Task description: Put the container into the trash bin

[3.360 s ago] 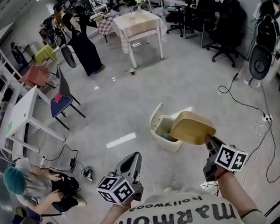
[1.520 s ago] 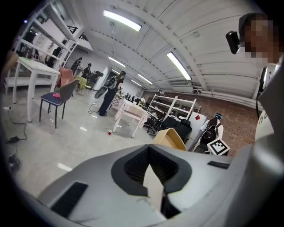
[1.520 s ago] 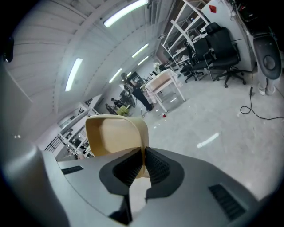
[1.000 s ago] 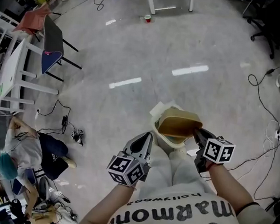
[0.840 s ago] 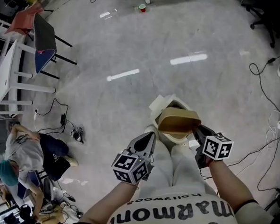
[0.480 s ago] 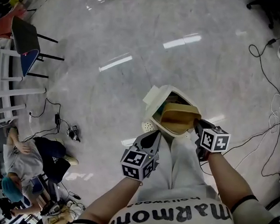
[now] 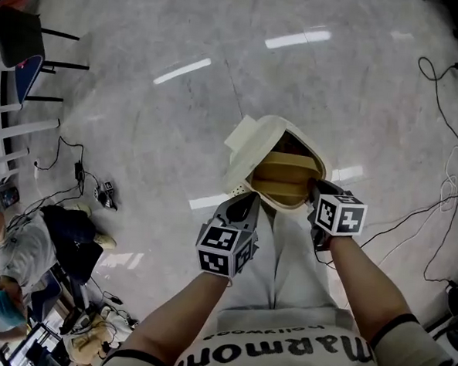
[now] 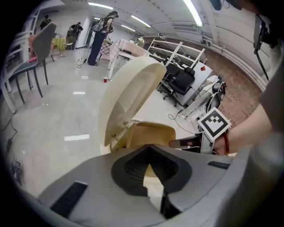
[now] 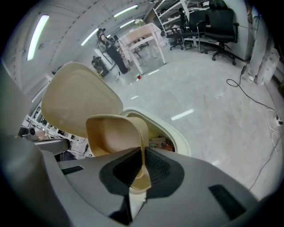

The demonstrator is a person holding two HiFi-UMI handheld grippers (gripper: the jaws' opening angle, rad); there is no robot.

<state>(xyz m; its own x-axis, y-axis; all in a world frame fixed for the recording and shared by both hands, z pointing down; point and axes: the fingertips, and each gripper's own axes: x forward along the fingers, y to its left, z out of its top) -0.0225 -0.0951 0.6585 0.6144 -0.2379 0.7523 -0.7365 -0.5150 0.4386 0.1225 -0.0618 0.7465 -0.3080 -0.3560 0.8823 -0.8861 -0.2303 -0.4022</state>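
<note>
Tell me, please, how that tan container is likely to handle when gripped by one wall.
Probably light: the right gripper carries the tan container by one thin wall alone. It looks fairly stiff, since that wall shows no buckling. Tilted over the trash bin, it may swing or slip if the pinch loosens.

Left gripper (image 7: 245,202): a grey shell that narrows to a point like a beak, with black ribbed pads inside.
Right gripper (image 7: 315,193): the same grey shell and black ribbed pads.
Left cube (image 7: 226,252): white, with black square marks on each side; at 6 o'clock in the head view.
Right cube (image 7: 340,215): the same white and black marks; at 4 o'clock.
Shirt (image 7: 295,360): white, with big dark letters and short sleeves with dark edges.
Trousers (image 7: 286,259): white.
Wrist band (image 8: 223,144): thin and red, on the right wrist.
</note>
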